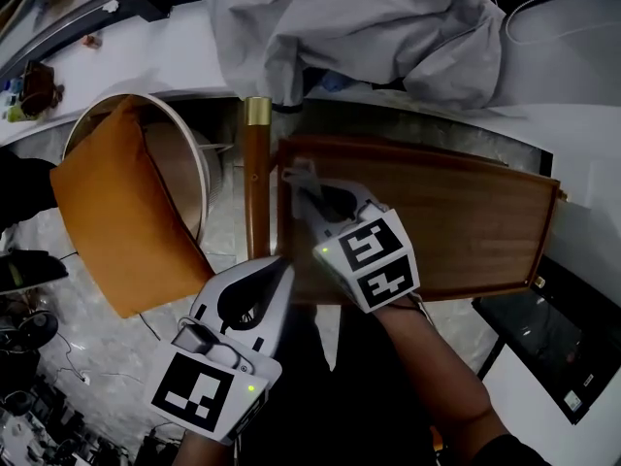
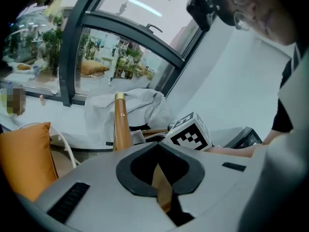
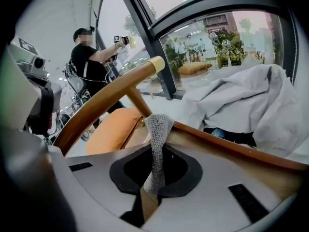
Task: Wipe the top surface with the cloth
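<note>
The brown wooden table top (image 1: 456,221) with its raised rim lies in the middle of the head view. My right gripper (image 1: 309,200) reaches over its left end and is shut on a grey knitted cloth (image 1: 297,176). In the right gripper view the cloth (image 3: 157,144) stands up as a pinched strip between the jaws, with the table's rim (image 3: 231,146) behind it. My left gripper (image 1: 279,266) hovers at the table's near left corner, shut and empty. From the left gripper view its closed tips (image 2: 157,145) point toward the right gripper's marker cube (image 2: 189,132).
A wooden post with a brass cap (image 1: 255,163) stands along the table's left edge. Left of it is a round chair with an orange cushion (image 1: 116,221). Pale crumpled fabric (image 1: 359,27) lies on the sill behind. A dark device (image 1: 553,348) sits at the right. A person (image 3: 89,57) stands far off.
</note>
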A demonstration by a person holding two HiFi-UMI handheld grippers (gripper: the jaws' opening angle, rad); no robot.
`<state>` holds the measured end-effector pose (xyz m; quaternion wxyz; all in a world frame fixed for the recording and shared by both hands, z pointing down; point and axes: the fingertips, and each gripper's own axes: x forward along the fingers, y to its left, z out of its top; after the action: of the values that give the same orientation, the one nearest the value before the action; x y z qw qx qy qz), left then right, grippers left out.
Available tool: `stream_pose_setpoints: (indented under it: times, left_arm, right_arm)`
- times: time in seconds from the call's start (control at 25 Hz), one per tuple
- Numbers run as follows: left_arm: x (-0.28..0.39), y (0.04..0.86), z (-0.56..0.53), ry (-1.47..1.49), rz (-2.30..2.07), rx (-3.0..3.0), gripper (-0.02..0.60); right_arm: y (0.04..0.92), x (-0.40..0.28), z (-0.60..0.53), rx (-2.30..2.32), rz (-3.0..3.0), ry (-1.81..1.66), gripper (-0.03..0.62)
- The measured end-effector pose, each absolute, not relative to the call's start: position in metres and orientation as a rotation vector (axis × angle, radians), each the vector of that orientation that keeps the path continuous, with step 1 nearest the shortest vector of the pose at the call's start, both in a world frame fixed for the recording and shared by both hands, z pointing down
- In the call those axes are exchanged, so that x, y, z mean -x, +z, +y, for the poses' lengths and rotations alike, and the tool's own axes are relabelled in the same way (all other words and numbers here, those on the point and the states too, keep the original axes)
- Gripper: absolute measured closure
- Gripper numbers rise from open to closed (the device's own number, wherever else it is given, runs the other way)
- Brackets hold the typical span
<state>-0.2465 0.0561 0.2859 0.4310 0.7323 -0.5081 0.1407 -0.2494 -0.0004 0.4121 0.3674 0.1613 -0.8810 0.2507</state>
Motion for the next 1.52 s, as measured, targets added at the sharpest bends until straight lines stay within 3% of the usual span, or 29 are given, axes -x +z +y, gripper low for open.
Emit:
stream_pose_setpoints:
  times: [0.72, 1.52]
  left_arm:
    - [0.246, 0.287, 0.05, 0.325, -1.221, -1.852, 0.571]
    - [0.12, 0.283, 0.022, 0.31, -1.046, -1.988, 0.571]
  right_arm:
    - [0.438, 0.258, 0.007, -0.38, -2.172, 0.568, 0.554]
    - [0.439, 0.123, -0.027, -0.562, -2.128, 0.629, 0.554]
